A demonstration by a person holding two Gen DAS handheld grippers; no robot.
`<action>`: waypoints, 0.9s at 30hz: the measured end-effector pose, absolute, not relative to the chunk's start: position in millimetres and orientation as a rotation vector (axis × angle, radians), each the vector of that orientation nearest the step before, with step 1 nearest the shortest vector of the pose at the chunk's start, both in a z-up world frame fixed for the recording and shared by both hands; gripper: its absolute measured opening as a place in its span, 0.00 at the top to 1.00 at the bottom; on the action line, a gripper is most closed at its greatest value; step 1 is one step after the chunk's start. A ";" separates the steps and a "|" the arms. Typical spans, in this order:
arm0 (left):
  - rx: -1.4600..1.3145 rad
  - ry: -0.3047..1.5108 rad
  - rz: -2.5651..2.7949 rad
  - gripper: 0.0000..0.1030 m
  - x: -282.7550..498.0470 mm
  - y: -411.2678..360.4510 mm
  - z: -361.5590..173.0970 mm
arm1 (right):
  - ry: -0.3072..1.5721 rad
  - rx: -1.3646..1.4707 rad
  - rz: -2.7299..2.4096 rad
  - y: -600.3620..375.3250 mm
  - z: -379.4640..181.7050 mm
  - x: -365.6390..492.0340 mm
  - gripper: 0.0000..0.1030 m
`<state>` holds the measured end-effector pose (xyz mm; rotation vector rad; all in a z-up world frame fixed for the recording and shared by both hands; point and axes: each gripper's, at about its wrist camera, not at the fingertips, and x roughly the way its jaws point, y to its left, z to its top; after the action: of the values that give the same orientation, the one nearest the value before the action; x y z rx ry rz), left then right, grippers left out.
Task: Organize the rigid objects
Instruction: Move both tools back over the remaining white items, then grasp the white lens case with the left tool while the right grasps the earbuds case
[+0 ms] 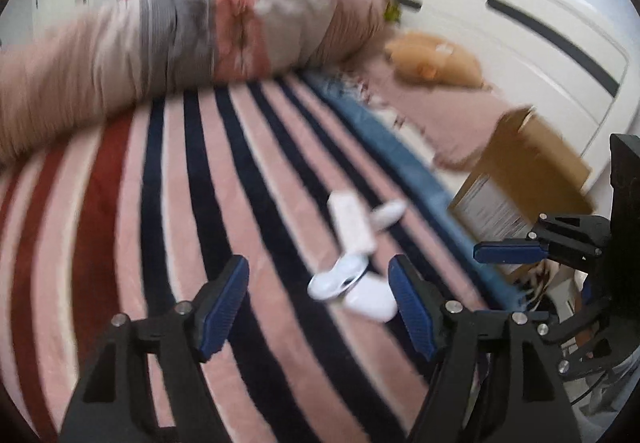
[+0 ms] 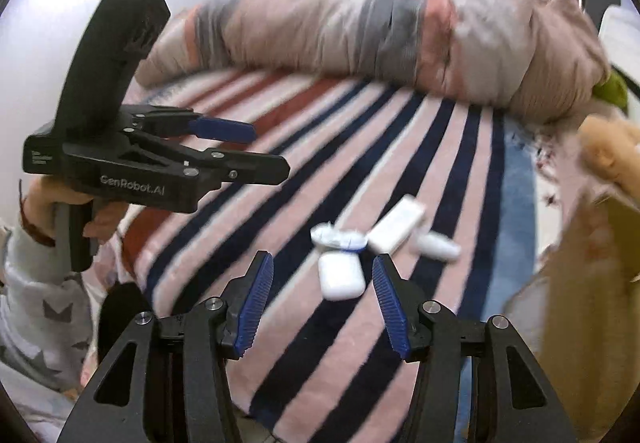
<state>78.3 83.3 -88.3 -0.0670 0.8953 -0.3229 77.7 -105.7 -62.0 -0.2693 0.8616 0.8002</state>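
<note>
Several small white rigid items lie together on a striped bedspread (image 2: pixel 400 131): a white earbud case (image 2: pixel 341 275), a round white-and-blue item (image 2: pixel 338 238), a flat white bar (image 2: pixel 396 229) and a small white capsule (image 2: pixel 438 246). My right gripper (image 2: pixel 323 283) is open and empty, its jaws either side of the earbud case and just short of it. My left gripper (image 1: pixel 319 281) is open and empty, close behind the same cluster: earbud case (image 1: pixel 370 301), round item (image 1: pixel 336 279), bar (image 1: pixel 352 221), capsule (image 1: pixel 388 213). The left gripper also shows in the right wrist view (image 2: pixel 256 151).
A rolled beige-grey-pink blanket (image 2: pixel 400 39) lies across the far side of the bed. An open cardboard box (image 1: pixel 520 179) stands at the bed's right edge, with an orange plush (image 1: pixel 432 59) beyond it. A white headboard (image 1: pixel 520 15) is behind.
</note>
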 end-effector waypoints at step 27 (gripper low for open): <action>-0.087 1.040 -0.380 0.70 78.9 73.3 -163.4 | 0.910 -0.349 0.741 -128.0 -143.3 87.3 0.61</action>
<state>78.9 73.3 -163.4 -0.0874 1.0398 -0.3803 87.3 -128.0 -143.3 -0.3488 0.9104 0.7410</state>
